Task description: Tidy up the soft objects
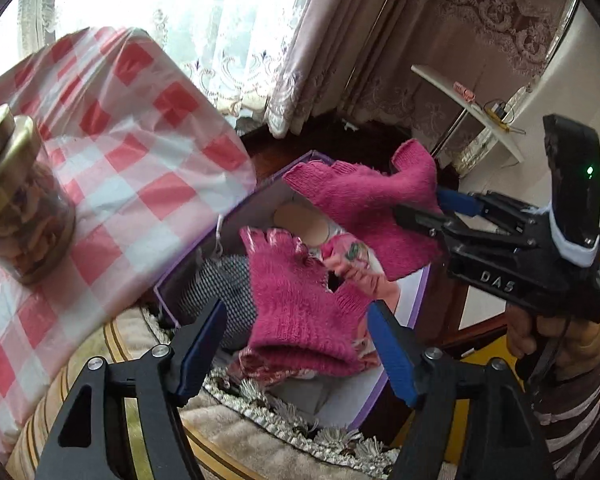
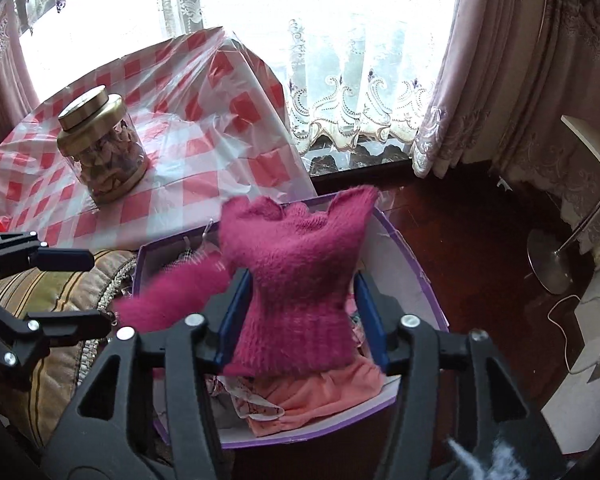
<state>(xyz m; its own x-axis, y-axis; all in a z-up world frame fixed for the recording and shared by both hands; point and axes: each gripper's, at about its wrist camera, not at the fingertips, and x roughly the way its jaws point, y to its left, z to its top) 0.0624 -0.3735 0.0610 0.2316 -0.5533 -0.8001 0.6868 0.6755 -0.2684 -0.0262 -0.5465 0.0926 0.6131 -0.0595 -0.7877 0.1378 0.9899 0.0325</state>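
Over the purple cardboard box (image 2: 404,240) at frame centre, right gripper (image 2: 300,320) pinches a fuzzy magenta knit glove (image 2: 296,272), prob. to drop inside w/ its twin (image 1: 300,300); left gripper (image 1: 296,344) spread wide, holding nothing.

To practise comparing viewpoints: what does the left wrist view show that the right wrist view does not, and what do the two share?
Only the left wrist view: the right gripper seen from outside, gripping one pink glove by its edge, and the person's hand on its handle; a black mesh item in the box.

Only the right wrist view: a peach garment in the box and a floor lamp base.

Shared: both pink gloves, the second one lying across the purple box, the lidded jar and the checked tablecloth.
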